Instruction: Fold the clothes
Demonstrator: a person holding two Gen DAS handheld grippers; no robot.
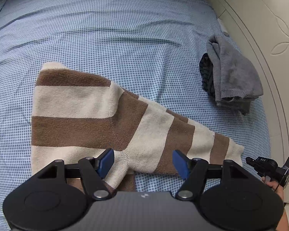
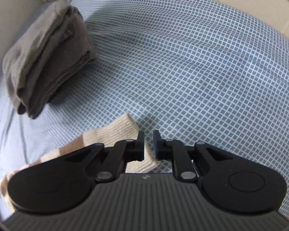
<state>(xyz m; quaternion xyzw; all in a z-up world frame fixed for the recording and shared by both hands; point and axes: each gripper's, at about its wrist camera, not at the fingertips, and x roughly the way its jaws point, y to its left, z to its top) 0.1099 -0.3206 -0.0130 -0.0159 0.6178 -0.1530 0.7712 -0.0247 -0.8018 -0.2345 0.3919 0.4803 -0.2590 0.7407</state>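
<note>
Striped sweater [image 1: 90, 115] and folded grey clothes [image 1: 235, 73] lie on the bed [image 1: 125, 28].

Striped sweater [image 1: 82, 115]: chunky knitted cloth in brown and cream bands, matt and slightly fuzzy, with a ribbed cuff [image 2: 117, 132] visible at lower centre of the right wrist view. Bed sheet [image 1: 125, 38]: thin woven cloth, blue with a fine white grid, matt and softly creased. Folded grey garment [image 1: 235, 71], right of the frame: fine-knit cloth, matt, with a ribbed hem; a darker ribbed knit [image 1: 206, 73] lies beneath it. Headboard [image 1: 269, 28], upper right: smooth cream panel with a faint sheen and incised leaf lines. Left gripper [image 1: 143, 162]: matt black plastic arms, dull metal pivot pins, smooth blue pads on the fingers [image 1: 106, 161], ribbed grey body.
</note>
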